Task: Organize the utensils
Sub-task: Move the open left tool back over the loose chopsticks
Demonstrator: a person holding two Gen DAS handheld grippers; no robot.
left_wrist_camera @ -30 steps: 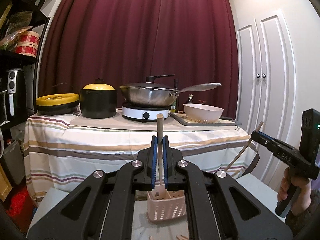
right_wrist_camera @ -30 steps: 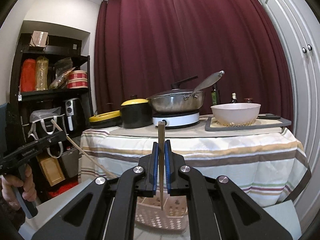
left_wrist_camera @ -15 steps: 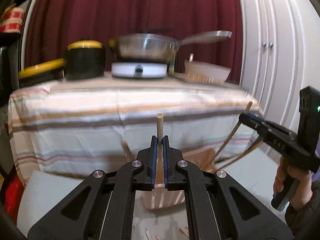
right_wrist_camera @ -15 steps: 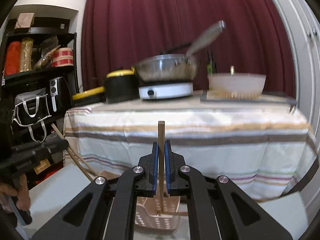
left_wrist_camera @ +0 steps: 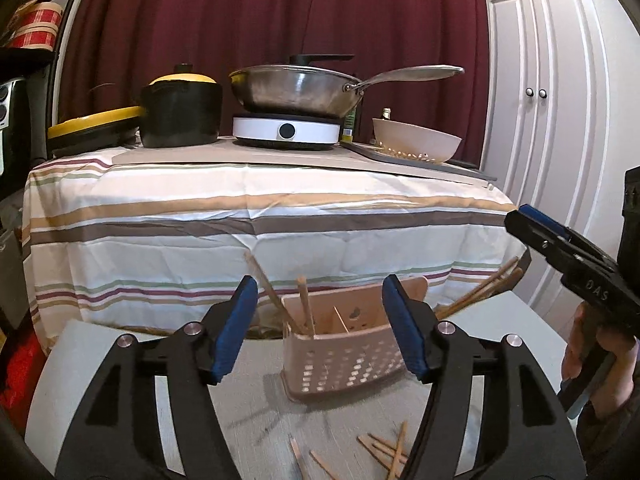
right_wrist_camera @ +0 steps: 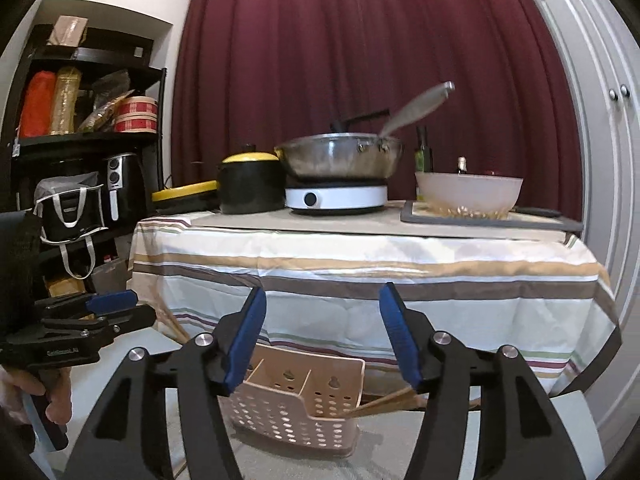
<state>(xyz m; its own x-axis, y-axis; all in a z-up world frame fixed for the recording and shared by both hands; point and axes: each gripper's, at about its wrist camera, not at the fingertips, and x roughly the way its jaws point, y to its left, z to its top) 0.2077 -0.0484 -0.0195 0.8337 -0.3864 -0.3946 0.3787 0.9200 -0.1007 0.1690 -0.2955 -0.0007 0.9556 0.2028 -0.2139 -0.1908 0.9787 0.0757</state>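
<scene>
A pink perforated utensil basket [left_wrist_camera: 340,350] stands on the grey surface in the left wrist view, tilted, with wooden chopsticks [left_wrist_camera: 304,306] sticking up in it. More chopsticks [left_wrist_camera: 478,290] lean out over its right side. The basket also shows in the right wrist view [right_wrist_camera: 296,410], where chopsticks [right_wrist_camera: 384,402] jut from its right end. My left gripper [left_wrist_camera: 320,330] is open and empty just before the basket. My right gripper [right_wrist_camera: 322,338] is open and empty above the basket. Each gripper shows in the other's view: the right one [left_wrist_camera: 532,226], the left one [right_wrist_camera: 116,308].
Several loose chopsticks [left_wrist_camera: 384,454] lie on the grey surface near me. Behind stands a striped-cloth table [left_wrist_camera: 260,216] with a wok on a white hotplate [left_wrist_camera: 286,132], a black pot [left_wrist_camera: 180,112] and a bowl [left_wrist_camera: 416,144]. Shelves [right_wrist_camera: 80,140] stand left, white cupboard doors [left_wrist_camera: 548,120] right.
Both grippers were shut on a wooden utensil each; both have opened and the utensils are gone from the jaws. Both views have dropped toward the basket.
</scene>
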